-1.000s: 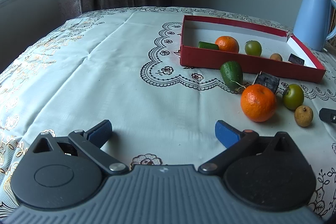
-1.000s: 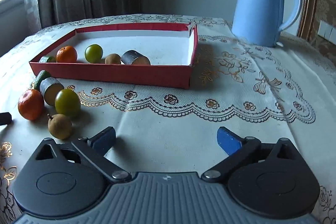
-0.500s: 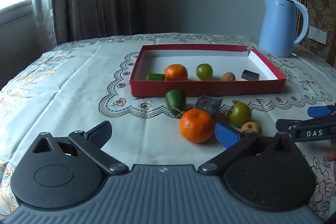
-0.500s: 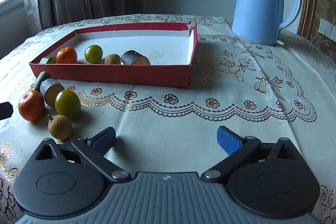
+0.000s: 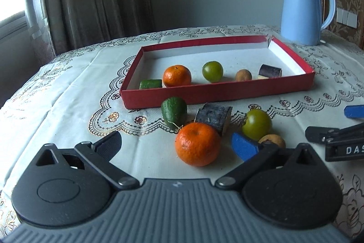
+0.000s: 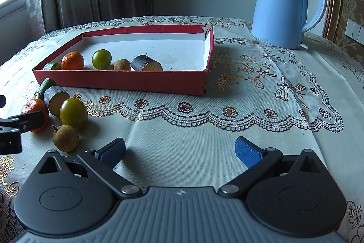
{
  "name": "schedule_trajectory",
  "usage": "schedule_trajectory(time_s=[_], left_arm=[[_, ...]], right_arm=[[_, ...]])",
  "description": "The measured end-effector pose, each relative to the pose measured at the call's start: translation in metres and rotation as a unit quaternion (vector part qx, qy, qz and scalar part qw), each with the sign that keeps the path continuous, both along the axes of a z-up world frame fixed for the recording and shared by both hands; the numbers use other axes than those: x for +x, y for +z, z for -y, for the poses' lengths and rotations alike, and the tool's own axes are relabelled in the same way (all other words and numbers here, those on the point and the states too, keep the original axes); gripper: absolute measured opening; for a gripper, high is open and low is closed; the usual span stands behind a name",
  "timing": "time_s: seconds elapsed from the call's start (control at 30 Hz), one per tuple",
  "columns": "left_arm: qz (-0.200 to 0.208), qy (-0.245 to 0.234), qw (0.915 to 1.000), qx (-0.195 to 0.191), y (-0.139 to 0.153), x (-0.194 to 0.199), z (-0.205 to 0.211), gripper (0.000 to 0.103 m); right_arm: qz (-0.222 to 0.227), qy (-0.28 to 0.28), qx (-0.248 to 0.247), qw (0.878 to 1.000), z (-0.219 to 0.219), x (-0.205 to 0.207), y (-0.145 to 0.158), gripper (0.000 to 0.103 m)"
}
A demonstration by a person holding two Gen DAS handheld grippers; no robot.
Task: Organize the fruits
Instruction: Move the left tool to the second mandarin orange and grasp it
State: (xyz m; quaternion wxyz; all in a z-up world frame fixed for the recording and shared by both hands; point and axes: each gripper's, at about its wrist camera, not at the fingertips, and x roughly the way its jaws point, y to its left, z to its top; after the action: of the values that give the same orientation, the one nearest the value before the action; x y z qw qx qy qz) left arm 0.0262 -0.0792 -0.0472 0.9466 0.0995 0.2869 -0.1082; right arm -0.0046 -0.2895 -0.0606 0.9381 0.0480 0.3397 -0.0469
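A red box (image 5: 216, 95) holds a cucumber piece, an orange (image 5: 177, 75), a green fruit, a longan and an eggplant piece. In front of it on the cloth lie a cucumber piece (image 5: 174, 113), an eggplant piece (image 5: 213, 116), an orange (image 5: 198, 144), a green fruit (image 5: 256, 124) and a longan (image 5: 271, 140). My left gripper (image 5: 176, 147) has this loose orange between its jaws, which are closing; the pads do not touch it. My right gripper (image 6: 179, 152) is open over bare cloth, to the right of the loose fruits (image 6: 73, 113).
A blue kettle (image 5: 302, 8) stands behind the box's right corner. My right gripper's fingers (image 5: 353, 111) reach in at the right edge of the left wrist view. Curtains and a window are at the far left. The lace tablecloth (image 6: 250, 106) covers the table.
My left gripper has swung right and come up to the loose fruits, so the orange now sits between its jaws. Its finger has entered the right wrist view. The right gripper has not moved.
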Motion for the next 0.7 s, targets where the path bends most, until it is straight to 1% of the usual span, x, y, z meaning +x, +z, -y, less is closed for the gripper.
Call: schedule_trajectory(time_s=[0.07,0.23,0.3,0.43,0.5,0.6,0.7], left_arm=[[-0.008,-0.001,1.0000,0.001,-0.0024,0.0028,-0.0003,0.090],[-0.014,-0.004,0.9999,0.004,-0.0057,0.0041,0.0000,0.084],[-0.016,-0.010,0.9998,0.001,-0.0056,0.0041,-0.0001,0.076],[-0.020,-0.025,0.9995,0.001,-0.0065,0.0027,0.0032,0.064],[-0.022,-0.032,0.9992,0.001,-0.0071,0.0015,0.0048,0.055],[-0.023,-0.039,0.9990,0.005,-0.0082,0.0005,0.0077,0.049],[-0.022,-0.043,0.9988,0.005,-0.0084,-0.0009,0.0082,0.045]], right_arm=[[0.000,0.000,0.000,1.000,0.0003,-0.0001,-0.0001,0.103],[0.000,0.000,0.000,1.000,0.0004,0.0000,-0.0002,0.103],[0.000,0.000,0.000,1.000,0.0003,0.0001,-0.0002,0.103],[0.000,0.000,0.000,1.000,0.0004,0.0001,-0.0003,0.103],[0.000,0.000,0.000,1.000,0.0004,0.0002,-0.0003,0.103],[0.000,0.000,0.000,1.000,0.0005,0.0002,-0.0004,0.103],[0.000,0.000,0.000,1.000,0.0004,0.0004,-0.0005,0.103]])
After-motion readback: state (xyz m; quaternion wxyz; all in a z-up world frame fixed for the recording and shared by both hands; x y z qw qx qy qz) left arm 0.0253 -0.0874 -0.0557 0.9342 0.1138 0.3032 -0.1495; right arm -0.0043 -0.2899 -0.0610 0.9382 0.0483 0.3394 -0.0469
